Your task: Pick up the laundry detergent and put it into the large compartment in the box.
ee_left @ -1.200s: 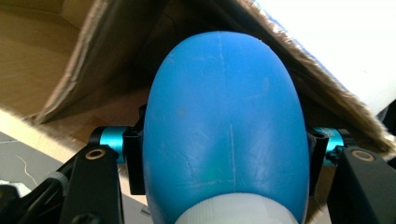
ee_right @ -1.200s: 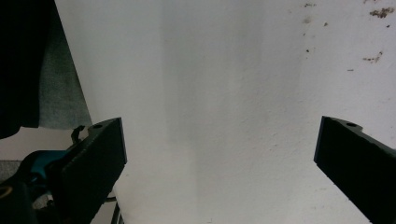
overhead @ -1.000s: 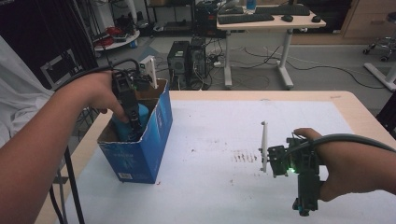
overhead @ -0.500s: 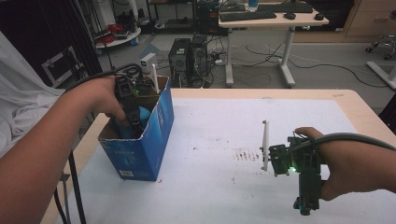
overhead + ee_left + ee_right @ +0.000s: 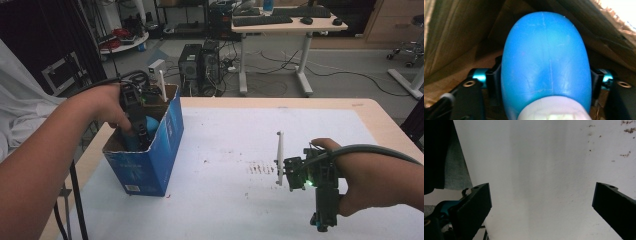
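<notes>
Left fingers have just been opening around the blue bottle [image 5: 148, 126] inside the cardboard box [image 5: 155, 150]; both hands hold the same places as a second ago.

In the left gripper view the left gripper [image 5: 541, 82] has its fingers [image 5: 495, 80] flanking the bottle's rounded body, slightly parted, the bottle between them, down in the box at the surface's [image 5: 225, 200] left; the right gripper [image 5: 541, 205] hangs over the bare white surface, well apart from the box, its fingers wide apart and empty.
</notes>
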`<act>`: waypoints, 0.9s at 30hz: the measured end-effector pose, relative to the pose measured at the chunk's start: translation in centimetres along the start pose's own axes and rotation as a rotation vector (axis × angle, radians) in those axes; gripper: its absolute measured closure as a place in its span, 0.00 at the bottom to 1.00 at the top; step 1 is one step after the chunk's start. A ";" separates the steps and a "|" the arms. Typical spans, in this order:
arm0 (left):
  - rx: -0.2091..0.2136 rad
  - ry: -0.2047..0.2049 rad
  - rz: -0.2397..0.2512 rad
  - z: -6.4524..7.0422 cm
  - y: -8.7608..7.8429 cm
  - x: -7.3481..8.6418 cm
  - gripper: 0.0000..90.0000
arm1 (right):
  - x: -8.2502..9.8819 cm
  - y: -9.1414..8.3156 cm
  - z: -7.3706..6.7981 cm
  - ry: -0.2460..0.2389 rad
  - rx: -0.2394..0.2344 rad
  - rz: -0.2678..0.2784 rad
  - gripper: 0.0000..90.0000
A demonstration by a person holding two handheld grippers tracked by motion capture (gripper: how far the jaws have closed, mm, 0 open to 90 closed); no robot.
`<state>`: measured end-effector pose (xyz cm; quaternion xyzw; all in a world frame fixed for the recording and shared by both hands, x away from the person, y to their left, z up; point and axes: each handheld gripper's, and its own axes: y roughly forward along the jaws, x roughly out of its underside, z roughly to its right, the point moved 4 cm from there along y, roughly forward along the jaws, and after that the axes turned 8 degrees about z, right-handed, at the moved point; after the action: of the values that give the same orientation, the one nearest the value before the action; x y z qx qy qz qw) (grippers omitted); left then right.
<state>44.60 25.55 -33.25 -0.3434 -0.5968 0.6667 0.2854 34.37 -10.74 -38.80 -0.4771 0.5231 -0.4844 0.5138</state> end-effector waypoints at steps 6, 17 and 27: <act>0.005 -0.004 0.000 0.0 -0.2 0.0 0.34 | -0.1 0.1 0.0 -0.014 0.000 0.015 0.02; -0.007 0.016 -0.015 0.4 -1.5 -0.1 0.30 | -0.1 0.0 -0.1 -0.005 0.005 0.007 0.02; -0.012 0.019 -0.012 0.7 -2.6 -0.2 0.26 | -0.2 -0.1 0.0 -0.013 0.004 0.016 0.02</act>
<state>44.11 25.31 -30.63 -0.3480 -0.6000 0.6580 0.2931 34.33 -10.55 -38.73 -0.4751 0.5226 -0.4783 0.5220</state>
